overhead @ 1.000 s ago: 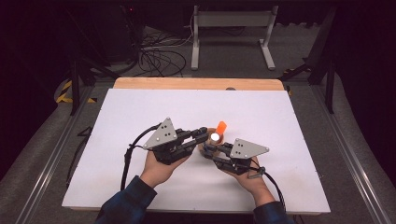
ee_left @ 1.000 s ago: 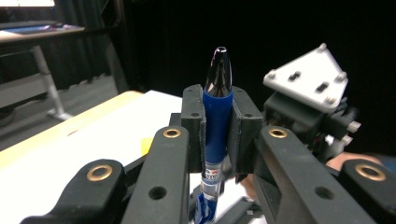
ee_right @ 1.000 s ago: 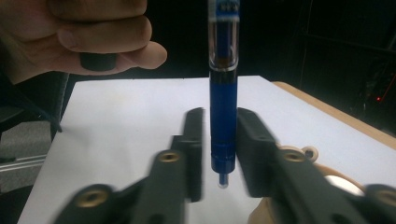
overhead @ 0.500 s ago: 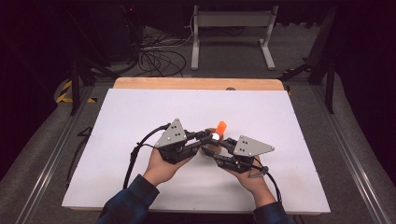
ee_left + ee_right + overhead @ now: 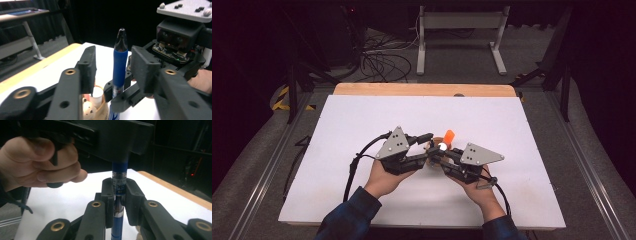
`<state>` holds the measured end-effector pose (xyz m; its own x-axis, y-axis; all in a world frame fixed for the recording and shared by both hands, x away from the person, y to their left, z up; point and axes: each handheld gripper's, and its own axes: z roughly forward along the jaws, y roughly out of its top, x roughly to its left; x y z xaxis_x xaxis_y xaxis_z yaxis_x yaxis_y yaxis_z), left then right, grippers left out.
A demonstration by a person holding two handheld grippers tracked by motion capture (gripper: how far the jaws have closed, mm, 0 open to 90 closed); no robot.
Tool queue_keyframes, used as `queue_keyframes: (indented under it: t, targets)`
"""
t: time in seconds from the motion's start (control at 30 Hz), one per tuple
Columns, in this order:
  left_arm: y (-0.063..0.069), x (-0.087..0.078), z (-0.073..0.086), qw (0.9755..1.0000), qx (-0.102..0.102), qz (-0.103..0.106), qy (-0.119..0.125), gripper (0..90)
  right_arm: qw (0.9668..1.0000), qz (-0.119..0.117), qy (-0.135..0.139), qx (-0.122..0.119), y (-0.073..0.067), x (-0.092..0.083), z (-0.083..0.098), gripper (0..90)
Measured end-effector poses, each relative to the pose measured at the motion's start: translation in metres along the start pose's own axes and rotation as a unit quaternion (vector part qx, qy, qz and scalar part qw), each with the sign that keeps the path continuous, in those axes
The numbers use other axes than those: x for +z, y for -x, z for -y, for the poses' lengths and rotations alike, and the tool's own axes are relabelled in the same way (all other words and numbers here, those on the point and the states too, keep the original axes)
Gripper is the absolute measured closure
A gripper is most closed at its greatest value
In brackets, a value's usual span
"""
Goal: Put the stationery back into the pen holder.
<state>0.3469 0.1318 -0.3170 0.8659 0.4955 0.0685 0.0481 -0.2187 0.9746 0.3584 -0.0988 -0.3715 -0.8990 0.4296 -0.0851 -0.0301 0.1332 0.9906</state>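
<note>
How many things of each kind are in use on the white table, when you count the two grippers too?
Grippers: 2 (left gripper, its fingers have just been opening, with the blue pen untouched between them; right gripper, shut on that pen)
Blue pen: 1
Tan cup: 1
Orange item by the cup: 1
Total: 5

Count: 2 tongs, left tongs and right tongs. 1 blue pen. 1 tan cup with small bits inside, number unclear. 1 orange piece. 1 white bench. 2 hands.
</note>
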Motion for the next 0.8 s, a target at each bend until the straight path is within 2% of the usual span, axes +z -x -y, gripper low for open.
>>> queue_keyframes:
  t: [0.13,0.23,0.53,0.63,0.8]
  targets:
    - [-0.007,-0.009,-0.001,0.9998,0.0,-0.018,0.008,44.7,0.9997,0.024,0.011,0.002,0.005,-0.005,-0.003,79.8]
    - [-0.011,-0.016,0.001,0.9994,-0.004,-0.03,0.016,40.1,0.9987,0.046,0.022,0.007,0.01,-0.009,-0.004,79.7]
    - [-0.026,-0.036,0.012,0.9976,-0.004,-0.069,0.01,31.1,0.997,0.066,0.039,0.014,0.02,-0.015,-0.006,79.7]
    - [-0.03,-0.04,0.016,0.997,-0.011,-0.077,0.009,29.9,0.9965,0.074,0.038,0.012,0.021,-0.016,-0.007,79.7]
    - [-0.035,-0.046,0.02,0.9959,-0.009,-0.09,0.006,25.5,0.9959,0.083,0.035,0.001,0.023,-0.019,-0.007,79.7]
